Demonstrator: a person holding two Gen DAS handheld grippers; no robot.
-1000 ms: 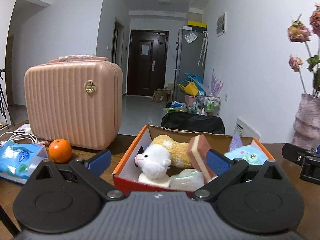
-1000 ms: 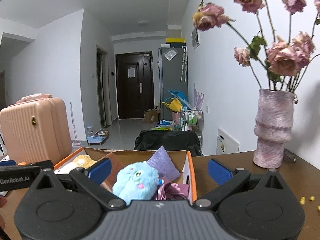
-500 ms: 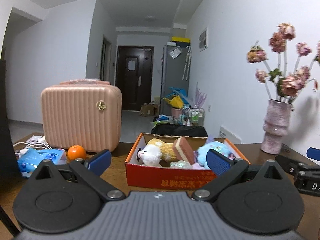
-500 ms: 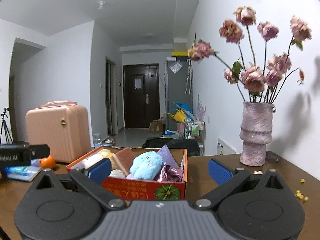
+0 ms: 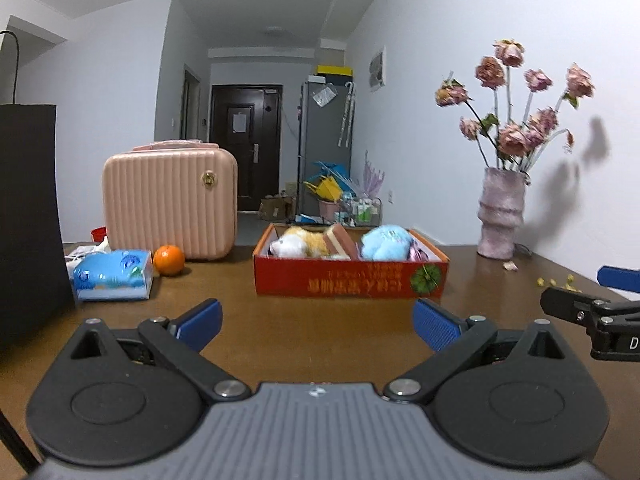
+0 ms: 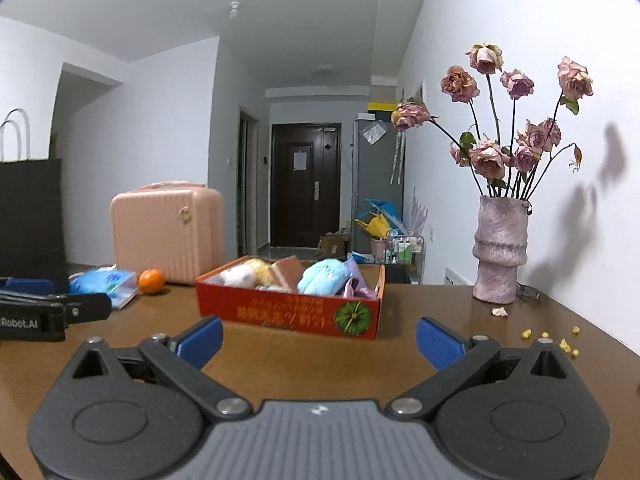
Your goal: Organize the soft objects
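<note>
A red cardboard box point(image 5: 348, 280) point(image 6: 296, 312) stands on the brown table and holds soft things: a white and yellow plush point(image 5: 298, 242) point(image 6: 244, 272), a brown sponge block point(image 5: 340, 240) point(image 6: 288, 270), a light blue plush point(image 5: 386, 242) point(image 6: 324, 276) and purple cloth point(image 6: 354, 276). My left gripper point(image 5: 318, 324) is open and empty, well back from the box. My right gripper point(image 6: 318, 336) is also open and empty, at a similar distance. Each gripper shows at the edge of the other's view.
A pink ribbed case point(image 5: 170, 204) point(image 6: 168, 232), an orange point(image 5: 169, 260) point(image 6: 151, 281) and a blue tissue pack point(image 5: 114, 274) point(image 6: 104, 282) lie left of the box. A black paper bag point(image 5: 28, 216) stands far left. A vase of dried roses point(image 5: 502, 212) point(image 6: 500, 248) is at right, with petal crumbs point(image 6: 560, 340).
Both grippers have pulled back from the box toward the near side of the table. The box, close under the fingers a second ago, now sits farther away. Both stayed open and empty.
</note>
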